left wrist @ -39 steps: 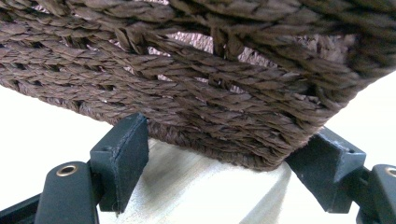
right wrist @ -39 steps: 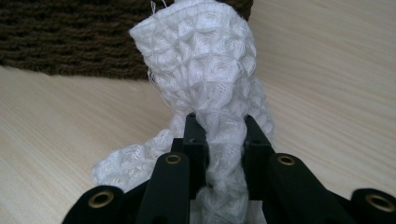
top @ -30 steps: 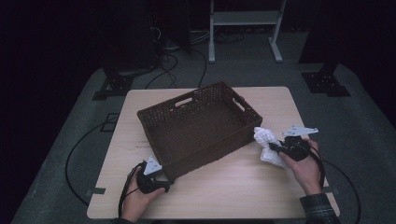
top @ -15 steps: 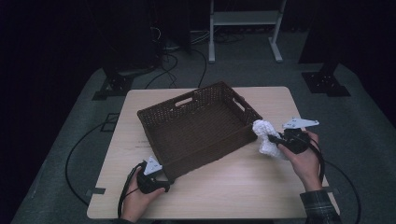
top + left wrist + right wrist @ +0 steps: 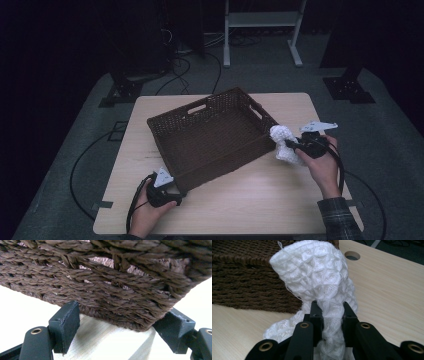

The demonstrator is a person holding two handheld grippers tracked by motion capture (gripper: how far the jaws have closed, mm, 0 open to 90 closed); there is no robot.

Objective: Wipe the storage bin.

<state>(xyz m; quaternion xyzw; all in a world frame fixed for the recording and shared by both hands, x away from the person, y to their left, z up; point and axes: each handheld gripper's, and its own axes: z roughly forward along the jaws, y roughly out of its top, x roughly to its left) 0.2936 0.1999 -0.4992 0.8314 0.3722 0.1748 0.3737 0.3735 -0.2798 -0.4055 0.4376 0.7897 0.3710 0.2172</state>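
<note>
- Right gripper (image 5: 292,145), held in the person's right hand (image 5: 322,165), jaws clamped on a white knitted cloth (image 5: 283,143); in the right gripper view the two black jaws pinch a bunched fold of the cloth (image 5: 322,287) between them, close together.
- Cloth is lifted: upper part stands up above the jaws, lower part hangs down toward the table (image 5: 240,210); whether its lowest end touches the wood, cannot tell.
- Cloth sits just beside the right end of the wicker basket (image 5: 210,137), outside it, near the basket's right corner; in the right gripper view the basket wall (image 5: 244,282) is right behind the cloth.
- Grey three-cornered plate (image 5: 318,126) on top of the right gripper, cable trailing back along the wrist; plaid sleeve (image 5: 340,220) at the bottom right edge.
- Left gripper (image 5: 175,196), in the left hand (image 5: 145,215), at the front left of the table, right at the basket's near corner.
- Left gripper view: jaws spread wide, one on each side of the basket's bottom corner (image 5: 140,315); right jaw looks to be against the weave, left jaw just short of it, so not clamped.
- Basket is dark brown, woven, rectangular, set at an angle on the light wooden table, with handle cutouts in the walls; inside looks empty.
- Round hole (image 5: 352,255) in the tabletop past the cloth, seen in the right gripper view.
- Dark floor around the table, with black cables (image 5: 90,150) on it.
</note>
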